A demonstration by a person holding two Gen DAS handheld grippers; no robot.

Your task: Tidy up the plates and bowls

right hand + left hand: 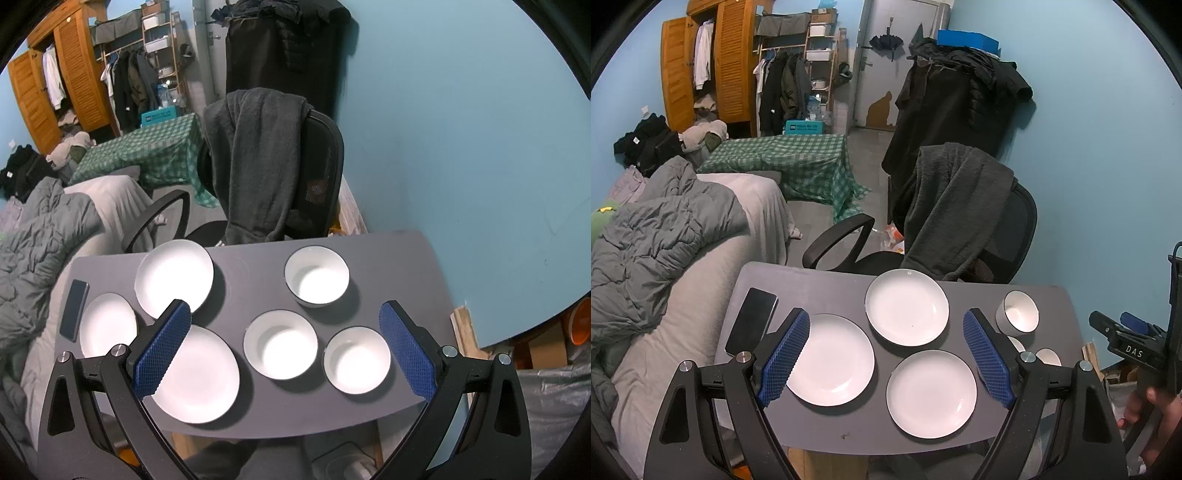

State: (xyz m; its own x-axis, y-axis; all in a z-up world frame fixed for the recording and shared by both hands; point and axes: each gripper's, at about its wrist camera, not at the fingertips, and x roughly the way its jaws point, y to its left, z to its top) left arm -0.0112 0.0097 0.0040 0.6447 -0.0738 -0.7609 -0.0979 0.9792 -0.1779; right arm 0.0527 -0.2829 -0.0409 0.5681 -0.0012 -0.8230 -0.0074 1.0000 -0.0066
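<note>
Left gripper (886,354): spread wide, holding nothing, hovering over the plates.
Right gripper (286,347): spread wide too, empty, above the bowls.
Plates (195,373): three white ones, flat and separate, on the table's left half.
Bowls (317,277): three, upright and apart, on the right half.
Table (255,280): grey.
Phone (751,320): at the left edge, beside a plate.
</note>
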